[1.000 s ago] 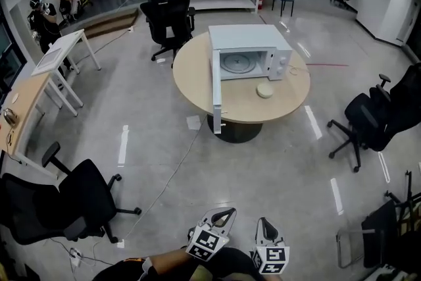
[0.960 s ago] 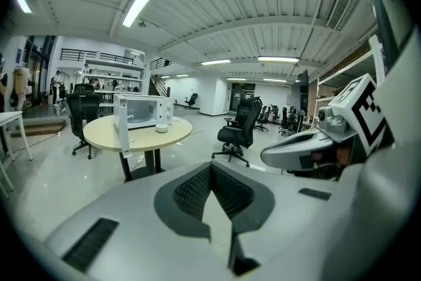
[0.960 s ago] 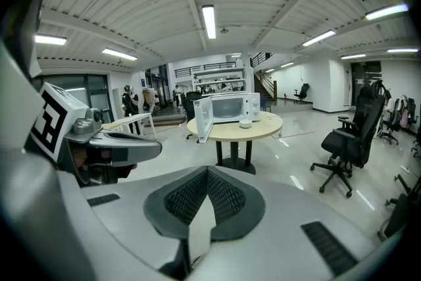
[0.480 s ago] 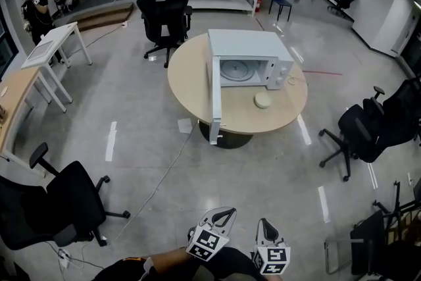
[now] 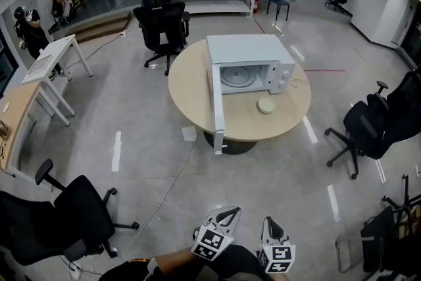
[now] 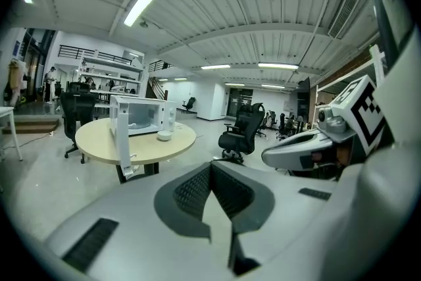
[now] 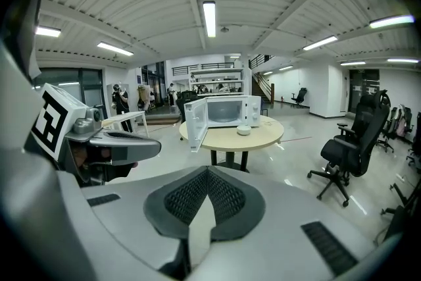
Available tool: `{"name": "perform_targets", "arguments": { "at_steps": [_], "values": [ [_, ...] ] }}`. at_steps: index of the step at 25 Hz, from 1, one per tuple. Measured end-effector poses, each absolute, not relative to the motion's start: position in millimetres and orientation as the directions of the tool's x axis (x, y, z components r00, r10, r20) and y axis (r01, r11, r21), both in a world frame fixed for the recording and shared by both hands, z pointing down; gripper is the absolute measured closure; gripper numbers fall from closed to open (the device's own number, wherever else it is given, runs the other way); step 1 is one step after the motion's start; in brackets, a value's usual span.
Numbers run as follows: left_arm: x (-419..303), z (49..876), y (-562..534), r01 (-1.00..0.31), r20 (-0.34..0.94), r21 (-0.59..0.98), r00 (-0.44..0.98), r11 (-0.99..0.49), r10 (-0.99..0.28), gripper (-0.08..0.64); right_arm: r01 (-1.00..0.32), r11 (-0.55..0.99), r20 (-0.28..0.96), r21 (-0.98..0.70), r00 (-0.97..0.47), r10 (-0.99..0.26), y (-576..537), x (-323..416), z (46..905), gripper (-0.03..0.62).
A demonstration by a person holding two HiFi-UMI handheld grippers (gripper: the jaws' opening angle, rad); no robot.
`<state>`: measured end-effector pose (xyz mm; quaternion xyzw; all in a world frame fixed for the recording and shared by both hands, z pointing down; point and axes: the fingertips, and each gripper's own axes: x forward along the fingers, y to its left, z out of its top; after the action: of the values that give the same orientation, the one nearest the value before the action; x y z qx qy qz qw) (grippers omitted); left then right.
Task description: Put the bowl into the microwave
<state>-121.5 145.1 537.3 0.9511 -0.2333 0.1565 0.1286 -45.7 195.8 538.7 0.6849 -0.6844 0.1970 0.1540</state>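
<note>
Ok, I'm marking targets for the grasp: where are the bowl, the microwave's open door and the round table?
bowl (image 5: pixel 266 105), head view, middle of its top.
microwave door (image 5: pixel 216 107), head view, middle of the open panel.
round table (image 5: pixel 192 85), head view, bare top left of the door.

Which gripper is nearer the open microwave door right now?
Left. The left gripper sits nearly in line with the door, far back across the floor; the right gripper is beside it, further right.

I can read no words or numbers here. My left cube (image 5: pixel 212 243) and my right cube (image 5: pixel 277 258) show only black and white squares, and the microwave (image 5: pixel 247 66) is too far
</note>
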Motion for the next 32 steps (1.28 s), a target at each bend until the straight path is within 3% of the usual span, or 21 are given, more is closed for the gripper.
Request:
{"name": "perform_targets", "arguments": {
  "at_steps": [17,32],
  "values": [
    [-144.6,538.1,126.9,-0.537,0.306,0.23,0.832,-0.812,-0.463,0.512,-0.996,0.085,0.515,0.013,-0.067,-0.855,172.4,-73.0,535.4,0.576],
    [-120.1,528.9,100.4,-0.623,0.317,0.163,0.767,-0.765,-0.558,0.512,-0.983,0.18,0.466,-0.024,-0.17,-0.868,137.6,-45.0,533.0,0.577]
  ]
}}
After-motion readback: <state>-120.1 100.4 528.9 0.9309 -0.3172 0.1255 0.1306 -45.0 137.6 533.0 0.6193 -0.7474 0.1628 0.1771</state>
